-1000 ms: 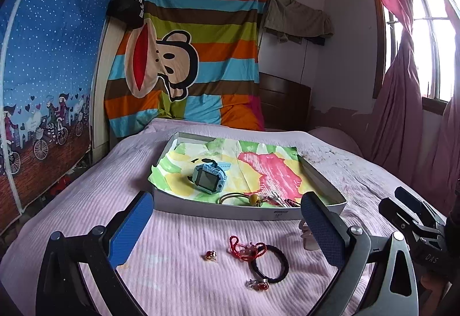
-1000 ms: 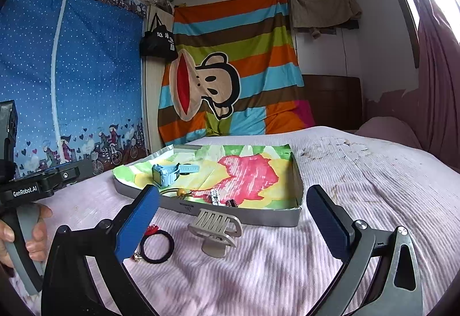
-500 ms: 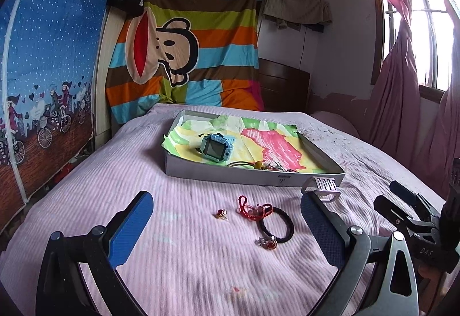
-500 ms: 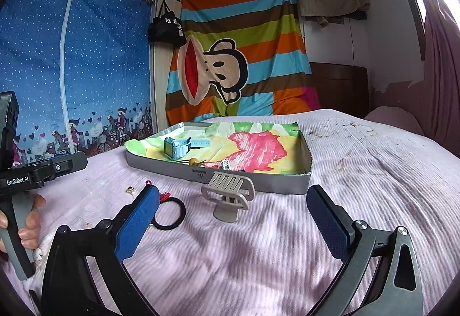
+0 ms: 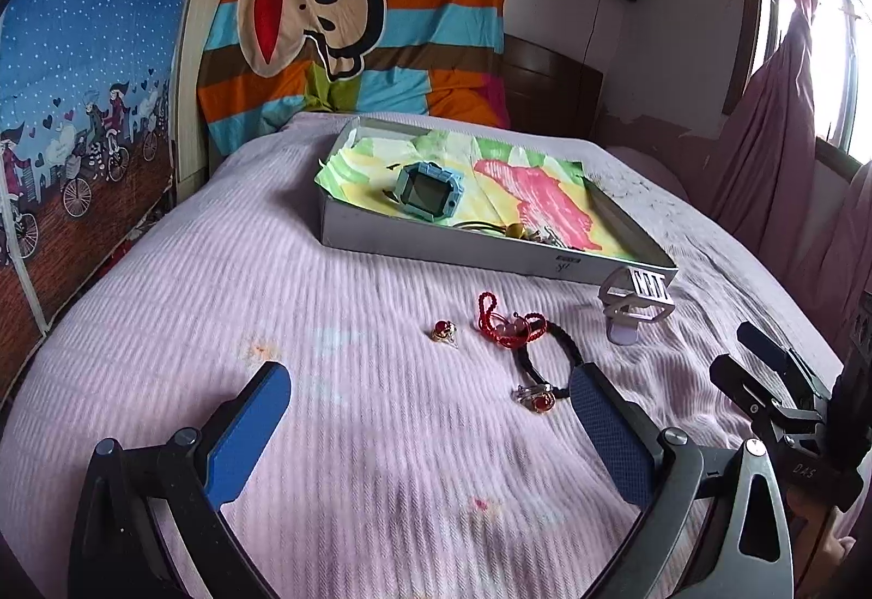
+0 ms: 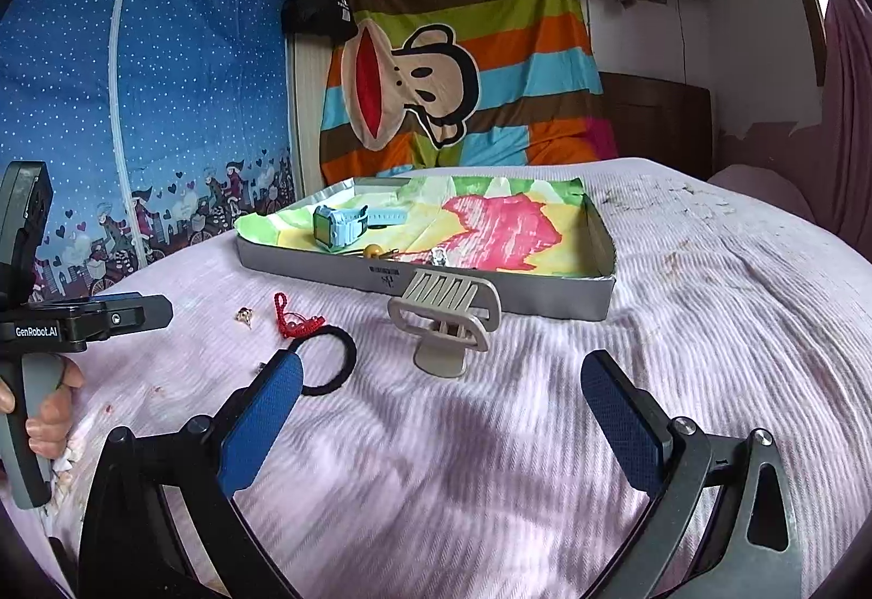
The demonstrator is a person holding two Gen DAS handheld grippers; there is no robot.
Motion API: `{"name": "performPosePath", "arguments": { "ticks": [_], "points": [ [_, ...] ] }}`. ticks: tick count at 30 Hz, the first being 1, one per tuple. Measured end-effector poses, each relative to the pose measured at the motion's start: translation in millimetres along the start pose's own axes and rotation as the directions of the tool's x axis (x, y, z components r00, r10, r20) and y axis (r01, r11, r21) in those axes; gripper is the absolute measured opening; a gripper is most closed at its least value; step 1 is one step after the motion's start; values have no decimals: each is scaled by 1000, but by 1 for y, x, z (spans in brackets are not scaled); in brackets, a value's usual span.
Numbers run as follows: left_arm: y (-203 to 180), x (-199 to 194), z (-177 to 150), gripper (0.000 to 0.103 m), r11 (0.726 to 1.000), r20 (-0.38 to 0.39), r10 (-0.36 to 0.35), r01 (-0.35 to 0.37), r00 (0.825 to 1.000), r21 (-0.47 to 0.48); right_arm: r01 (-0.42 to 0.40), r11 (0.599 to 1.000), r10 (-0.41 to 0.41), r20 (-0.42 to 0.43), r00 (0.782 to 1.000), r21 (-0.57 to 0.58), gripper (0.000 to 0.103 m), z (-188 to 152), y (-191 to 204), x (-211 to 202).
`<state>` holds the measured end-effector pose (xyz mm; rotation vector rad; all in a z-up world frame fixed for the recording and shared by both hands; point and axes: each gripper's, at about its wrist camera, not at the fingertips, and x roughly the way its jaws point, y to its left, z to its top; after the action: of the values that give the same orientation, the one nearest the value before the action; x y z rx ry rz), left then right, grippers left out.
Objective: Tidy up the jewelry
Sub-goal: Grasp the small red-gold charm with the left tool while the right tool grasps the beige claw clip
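Observation:
On the pink bedspread lie a red-stone ring [image 5: 444, 331], a red bead string [image 5: 504, 324], a black hair tie [image 5: 545, 354], a second red-stone ring [image 5: 537, 397] and a beige claw clip [image 5: 635, 304]. Behind them stands a grey tray [image 5: 490, 255] holding a blue watch [image 5: 430, 185] and small trinkets. My left gripper [image 5: 430, 413] is open and holds nothing, just short of the rings. My right gripper [image 6: 441, 408] is open too, facing the claw clip [image 6: 444, 321], with the hair tie [image 6: 332, 354] by its left finger.
The tray [image 6: 490, 288] is lined with colourful paper. A hand [image 6: 49, 413] holds the left gripper's handle at the left edge of the right wrist view. A blue wardrobe cover stands left of the bed, pink curtains right, and a striped cloth hangs behind.
Both grippers have drawn back from the tray and now look down on more of the bedspread. The loose jewelry and the clip have not moved. Both stay open.

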<state>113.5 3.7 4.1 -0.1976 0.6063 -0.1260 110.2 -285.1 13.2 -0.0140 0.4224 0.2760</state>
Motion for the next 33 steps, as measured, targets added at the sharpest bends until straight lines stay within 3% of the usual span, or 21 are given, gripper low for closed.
{"name": "performPosePath", "arguments": {
  "ticks": [10, 16, 20, 27, 33],
  "points": [
    [-9, 15, 8, 98, 999, -36, -14, 16, 999, 46, -16, 1000, 18, -70, 997, 25, 100, -3, -4, 19],
    [-16, 25, 13, 82, 997, -51, -20, 24, 998, 76, -18, 998, 24, -102, 995, 52, 100, 2, -8, 35],
    [-18, 36, 15, 64, 996, -76, -32, 38, 997, 83, -17, 996, 27, -119, 993, 88, 100, 8, -15, 51],
    [-14, 60, 19, 38, 997, -113, -63, 69, 992, 46, -36, 986, 64, -168, 984, 164, 85, 8, -26, 83],
    [-10, 73, 14, 30, 997, -146, -74, 77, 987, 12, -66, 984, 96, -185, 978, 163, 84, 7, -20, 103]
  ]
}}
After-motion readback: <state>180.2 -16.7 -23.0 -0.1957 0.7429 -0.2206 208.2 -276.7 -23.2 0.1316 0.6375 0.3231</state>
